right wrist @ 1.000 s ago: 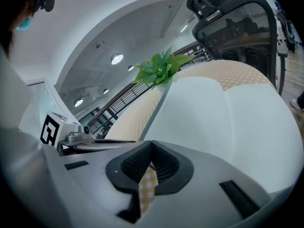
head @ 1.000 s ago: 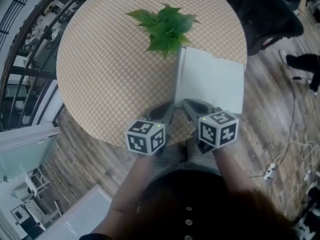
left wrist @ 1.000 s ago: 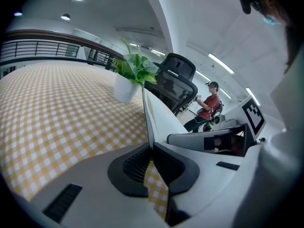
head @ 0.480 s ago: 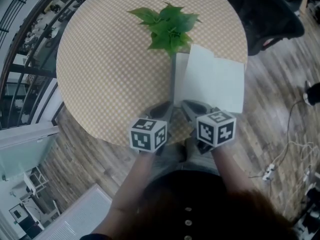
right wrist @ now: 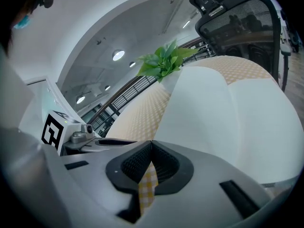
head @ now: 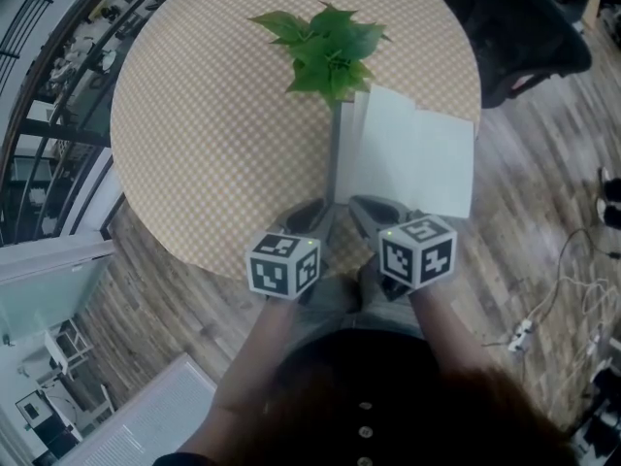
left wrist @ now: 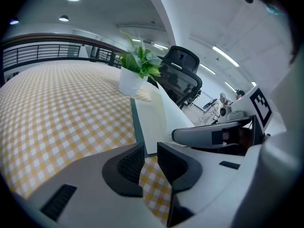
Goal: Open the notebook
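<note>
The round, yellow-checked tabletop point(head: 194, 115) is bare on its left half. At its near edge, just right of centre, the left hand-held gripper point(left wrist: 150, 151) has its jaws opening. A narrow gap shows between the pads, with only checked cloth in it. The notebook's dark cover edge point(left wrist: 136, 122) lies just ahead of the tips, not pressed by either pad.

The notebook point(head: 417, 163) lies on the near right part of the tabletop, and the potted plant point(head: 330, 51) stands just beyond its far left corner. Its white leaves look raised along the left side, so the opening seems under way rather than finished. The view is too foreshortened to say how far the cover has swung.

The right hand-held gripper point(right wrist: 151, 144) has its jaws together at the tips, right at the near left corner of the white sheet. I cannot tell whether a leaf is nipped there.

To do this step well, I would let the left jaws come fully clear of the cover before drawing back, so the edge is not dragged shut. The right hand should steady the block while the cover is laid over to the left.

Both hands sit side by side at the near edge, with the marker cubes toward the person. The jaws slope forward and down and converge on the notebook's near left corner.
</note>
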`<action>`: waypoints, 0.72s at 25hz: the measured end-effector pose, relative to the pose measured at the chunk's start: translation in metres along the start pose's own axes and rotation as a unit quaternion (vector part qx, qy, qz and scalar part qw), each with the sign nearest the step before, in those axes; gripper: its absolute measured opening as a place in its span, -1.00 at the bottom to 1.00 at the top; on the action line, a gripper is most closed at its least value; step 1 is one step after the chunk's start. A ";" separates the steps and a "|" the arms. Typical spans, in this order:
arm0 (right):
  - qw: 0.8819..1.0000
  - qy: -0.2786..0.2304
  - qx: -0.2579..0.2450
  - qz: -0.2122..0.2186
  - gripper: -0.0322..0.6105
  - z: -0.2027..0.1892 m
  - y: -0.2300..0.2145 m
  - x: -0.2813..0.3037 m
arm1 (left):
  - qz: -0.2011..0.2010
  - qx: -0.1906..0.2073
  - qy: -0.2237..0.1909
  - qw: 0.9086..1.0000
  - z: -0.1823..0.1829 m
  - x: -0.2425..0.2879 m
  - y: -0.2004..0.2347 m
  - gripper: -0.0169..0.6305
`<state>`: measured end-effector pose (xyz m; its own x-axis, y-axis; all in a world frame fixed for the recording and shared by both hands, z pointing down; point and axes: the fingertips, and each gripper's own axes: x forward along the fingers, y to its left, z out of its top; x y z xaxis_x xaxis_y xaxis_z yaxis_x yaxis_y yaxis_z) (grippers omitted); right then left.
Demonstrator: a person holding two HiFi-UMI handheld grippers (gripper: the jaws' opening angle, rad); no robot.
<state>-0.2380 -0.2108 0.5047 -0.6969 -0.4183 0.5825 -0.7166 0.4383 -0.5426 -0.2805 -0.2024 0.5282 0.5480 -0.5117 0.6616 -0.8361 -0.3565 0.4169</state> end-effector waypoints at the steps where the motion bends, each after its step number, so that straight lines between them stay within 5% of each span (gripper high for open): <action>1: 1.000 -0.001 -0.001 0.001 -0.87 0.000 0.000 -0.002 | 0.000 -0.001 -0.004 1.000 0.002 -0.001 -0.001 -0.71; 18: 0.998 -0.050 -0.025 0.002 -0.87 0.023 -0.024 -0.094 | 0.003 0.007 -0.058 0.998 0.032 -0.007 -0.072 -0.70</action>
<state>-0.1566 -0.2001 0.4492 -0.7007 -0.4924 0.5163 -0.7134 0.4774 -0.5129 -0.2231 -0.1982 0.4735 0.5425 -0.6008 0.5871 -0.8395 -0.3634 0.4039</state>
